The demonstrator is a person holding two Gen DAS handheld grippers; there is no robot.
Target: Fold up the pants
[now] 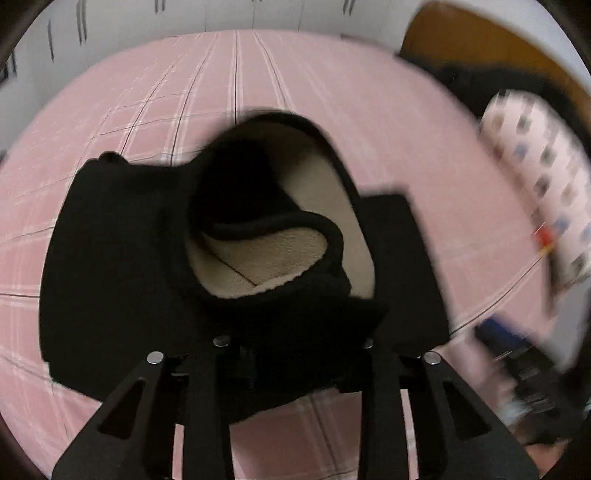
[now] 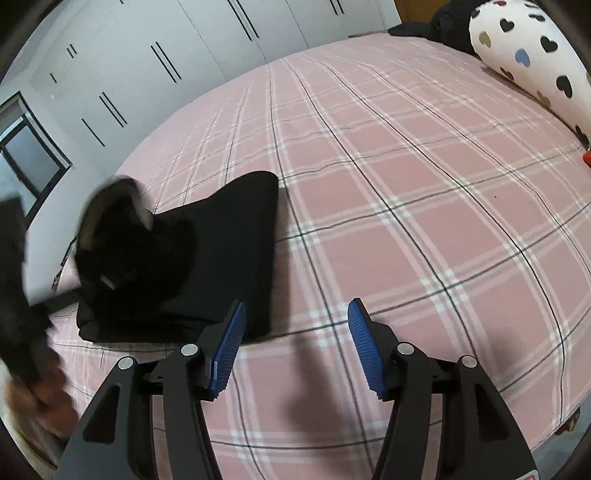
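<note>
Black pants with a cream fleece lining (image 1: 258, 254) lie partly folded on the pink plaid bed. In the left wrist view the waistband end is lifted and drapes over my left gripper (image 1: 295, 343); its fingertips are hidden under the cloth, which hangs from them. In the right wrist view the pants (image 2: 221, 258) lie at the left, with the lifted end (image 2: 122, 236) blurred above them. My right gripper (image 2: 297, 347) is open and empty, its blue pads (image 2: 231, 347) just right of the pants' near edge, above the bed.
The pink plaid bed (image 2: 406, 184) fills both views. A white pillow with heart print (image 2: 528, 62) and dark clothes (image 2: 439, 22) lie at the far right. White wardrobe doors (image 2: 184, 48) stand behind. The bed's near-left edge is close to the pants.
</note>
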